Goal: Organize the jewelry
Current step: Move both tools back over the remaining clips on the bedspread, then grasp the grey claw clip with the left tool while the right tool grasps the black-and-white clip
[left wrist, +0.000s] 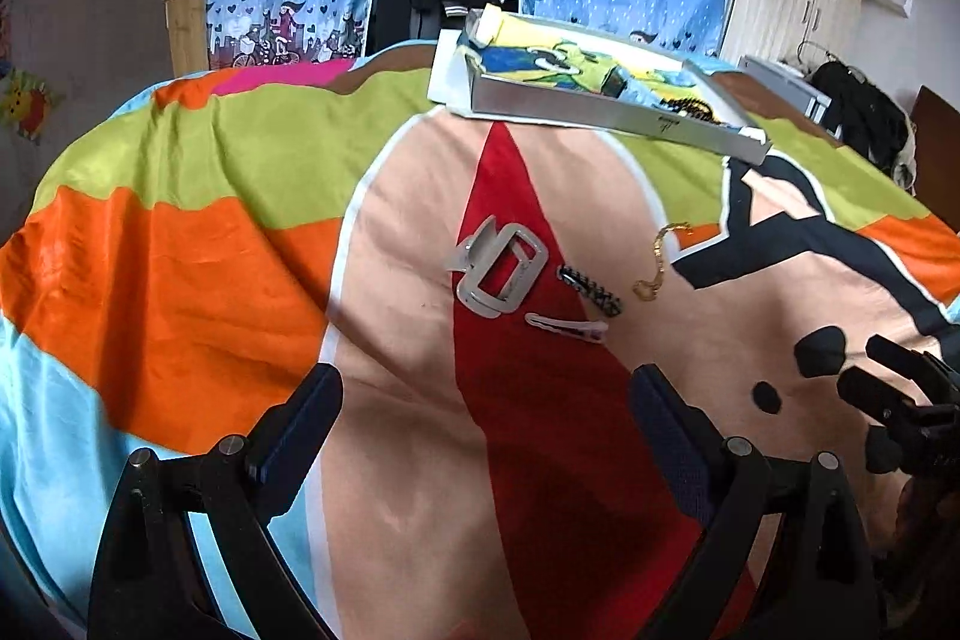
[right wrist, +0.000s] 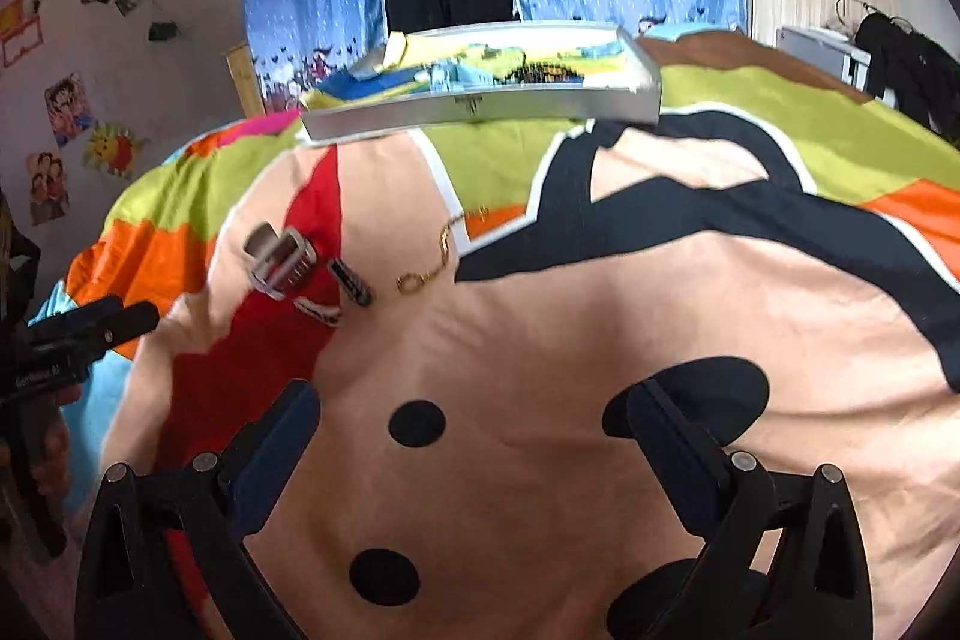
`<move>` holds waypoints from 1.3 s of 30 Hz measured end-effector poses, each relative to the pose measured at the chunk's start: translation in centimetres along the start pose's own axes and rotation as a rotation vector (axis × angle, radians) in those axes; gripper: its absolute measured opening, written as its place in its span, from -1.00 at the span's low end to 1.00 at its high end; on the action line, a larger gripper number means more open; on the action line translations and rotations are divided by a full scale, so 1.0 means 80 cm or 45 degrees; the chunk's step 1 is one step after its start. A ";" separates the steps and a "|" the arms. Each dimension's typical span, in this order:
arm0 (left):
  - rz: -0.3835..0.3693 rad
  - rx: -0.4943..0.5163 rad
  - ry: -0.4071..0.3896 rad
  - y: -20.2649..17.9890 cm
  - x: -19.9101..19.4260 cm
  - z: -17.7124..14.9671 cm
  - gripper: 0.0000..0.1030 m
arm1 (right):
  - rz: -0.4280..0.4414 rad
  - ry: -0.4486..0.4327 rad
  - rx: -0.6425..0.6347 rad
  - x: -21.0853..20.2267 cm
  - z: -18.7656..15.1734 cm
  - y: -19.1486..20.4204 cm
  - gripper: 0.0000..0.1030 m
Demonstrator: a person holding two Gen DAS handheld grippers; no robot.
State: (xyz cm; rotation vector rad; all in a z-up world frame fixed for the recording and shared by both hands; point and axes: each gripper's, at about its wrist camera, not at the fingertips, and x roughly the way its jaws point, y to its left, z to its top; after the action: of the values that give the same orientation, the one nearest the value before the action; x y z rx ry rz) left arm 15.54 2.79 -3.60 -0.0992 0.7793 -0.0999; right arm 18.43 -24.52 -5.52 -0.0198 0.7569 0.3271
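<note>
Both tongs are empty with jaws spread wide: left tongs (left wrist: 486,400) hang low over the red wedge of the bedspread (left wrist: 180,268), right tongs (right wrist: 474,418) over its peach area with black dots. Neither touches anything. Loose items lie together on the bed, ahead of the left tongs: a grey claw clip (left wrist: 498,268), just to its right a dark patterned hair clip (left wrist: 591,289), below these a pale slim barrette (left wrist: 567,327), and further right a gold chain (left wrist: 657,262) in a loose curve, apart from the clips. A shallow white tray (left wrist: 600,112) sits near the far edge of the bed, well beyond the items; it holds colourful contents and something dark that looks like beads near its right end, too small to identify. Judged step: approach before a pickup; four pieces not yet in the tray. Next move likely calls for one tongs to advance to an item, straddle it and close. The chain is thin and limp on soft fabric, so a low, careful pinch would be needed; the claw clip looks the easier grasp.
</note>
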 end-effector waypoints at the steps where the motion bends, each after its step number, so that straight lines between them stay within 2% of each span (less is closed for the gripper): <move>1: 0.010 0.009 0.006 0.000 0.006 0.002 0.82 | 0.001 0.018 0.000 0.007 -0.002 -0.003 1.00; 4: 0.036 0.019 0.026 0.004 0.023 0.004 0.82 | 0.003 0.068 -0.001 0.022 -0.008 -0.007 1.00; 12: 0.024 0.054 0.081 0.011 0.057 0.008 0.82 | 0.020 0.167 -0.065 0.059 -0.013 -0.006 1.00; 28: -0.050 0.113 0.075 0.024 0.110 0.037 0.82 | 0.132 0.168 -0.233 0.126 0.043 0.016 0.99; 29: -0.059 0.110 0.079 0.027 0.114 0.039 0.82 | 0.139 0.173 -0.247 0.131 0.044 0.019 0.95; 31: -0.064 0.108 0.079 0.029 0.120 0.042 0.82 | 0.147 0.190 -0.264 0.140 0.044 0.024 0.69; 34: -0.066 0.147 0.076 0.026 0.128 0.046 0.81 | 0.179 0.235 -0.280 0.157 0.046 0.029 0.40; 38: -0.109 0.196 0.086 0.023 0.140 0.048 0.80 | 0.194 0.239 -0.317 0.167 0.048 0.036 0.36; 39: -0.123 0.203 0.096 0.022 0.145 0.047 0.79 | 0.198 0.234 -0.324 0.168 0.048 0.037 0.30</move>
State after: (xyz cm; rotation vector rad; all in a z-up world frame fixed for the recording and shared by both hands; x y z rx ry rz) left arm 26.48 3.28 -9.19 0.0180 0.8392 -0.2580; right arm 29.26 -17.38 -11.53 -0.2343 0.8974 0.5738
